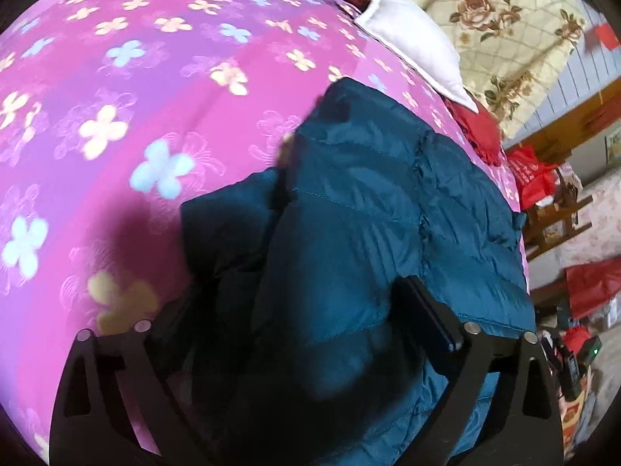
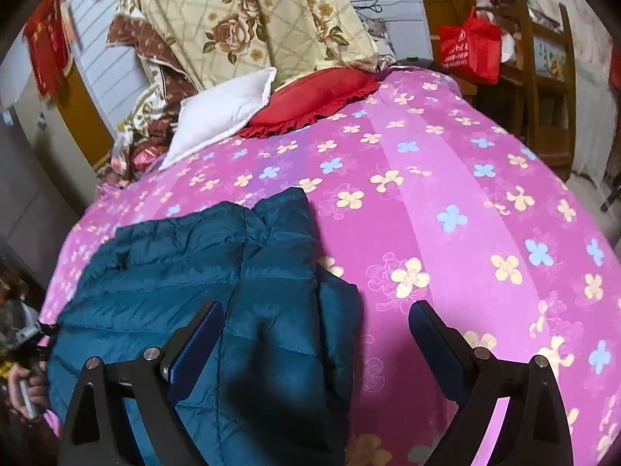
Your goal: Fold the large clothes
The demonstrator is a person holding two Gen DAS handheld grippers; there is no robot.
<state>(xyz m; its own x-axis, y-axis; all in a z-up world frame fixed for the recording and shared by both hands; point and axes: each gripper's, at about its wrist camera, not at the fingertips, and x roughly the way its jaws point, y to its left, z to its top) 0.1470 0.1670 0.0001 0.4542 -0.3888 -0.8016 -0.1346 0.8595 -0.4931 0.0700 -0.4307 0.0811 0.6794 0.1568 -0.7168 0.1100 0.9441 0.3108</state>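
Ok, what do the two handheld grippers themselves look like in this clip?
Both match: the left gripper and right gripper have matte black triangular-cutout linkages with silver round pivot pins, and jaws faced with dark blue pads. No cables, markings or sleeves show on either.

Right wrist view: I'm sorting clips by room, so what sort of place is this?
Most likely a home bedroom. A teal puffer jacket lies on a bed with a pink flowered bedspread; a white pillow, a red cushion and a folded rose-print quilt are piled at its head.
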